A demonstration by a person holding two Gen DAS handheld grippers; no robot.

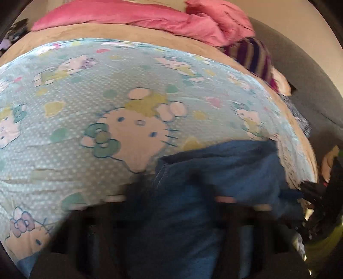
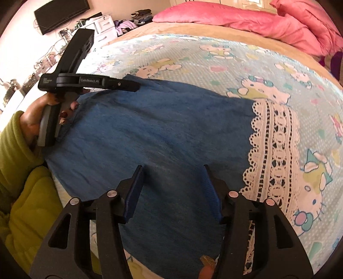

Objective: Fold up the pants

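Note:
Blue pants (image 2: 150,133) with a white lace hem (image 2: 272,150) lie spread on a light-blue cat-print blanket (image 2: 214,60). In the right wrist view my right gripper (image 2: 173,169) hovers low over the middle of the pants, open, with only flat cloth under the gap. A hand holds my left gripper (image 2: 135,85) at the upper left, its tips closed on the far edge of the pants. The left wrist view is smeared. There the pants (image 1: 225,171) fill the lower middle and the left gripper (image 1: 171,182) is a dark blur over them.
Pink bedding (image 2: 246,17) is piled at the far end of the bed, with a striped purple cloth (image 1: 255,58) beside it. A wall screen (image 2: 62,12) and a cluttered white dresser (image 2: 103,25) stand beyond the left side. A green sleeve (image 2: 25,193) fills the lower left.

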